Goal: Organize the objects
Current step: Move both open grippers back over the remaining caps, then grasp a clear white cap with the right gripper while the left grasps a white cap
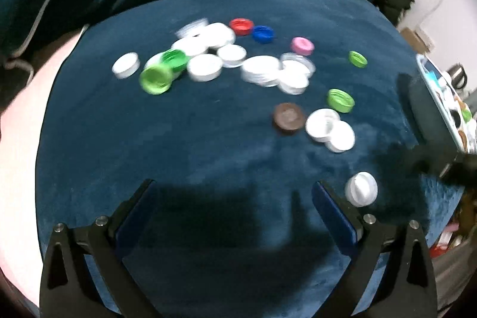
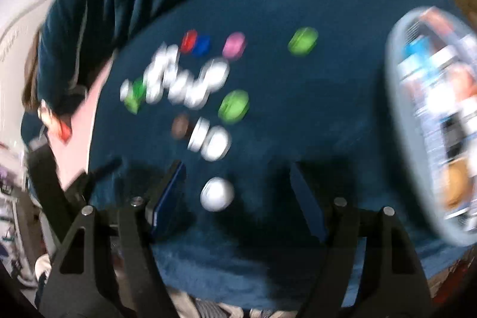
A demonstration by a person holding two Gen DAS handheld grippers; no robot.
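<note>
Plastic bottle caps lie scattered on a dark blue plush cloth (image 1: 208, 139) that covers the work surface. Taking the round brown cap (image 1: 288, 118) as the landmark: two white caps (image 1: 331, 130) touch each other just beside it, a bright green cap (image 1: 340, 100) sits near it on the far side, and a lone white ribbed cap (image 1: 361, 188) lies nearer the cameras. Well beyond the brown cap a cluster of white caps (image 1: 226, 58) is heaped with two green ones, and a red cap (image 1: 241, 26), a blue cap (image 1: 263, 33) and a pink cap (image 1: 302, 45) lie past that. A pale blue basket (image 2: 396, 97) of sorted items stands well off to the side. The left gripper (image 1: 232, 192) is spread wide with nothing between its fingers. The right gripper (image 2: 238, 175) is likewise spread, and the lone white cap (image 2: 217, 194) lies between its fingers, untouched.
</note>
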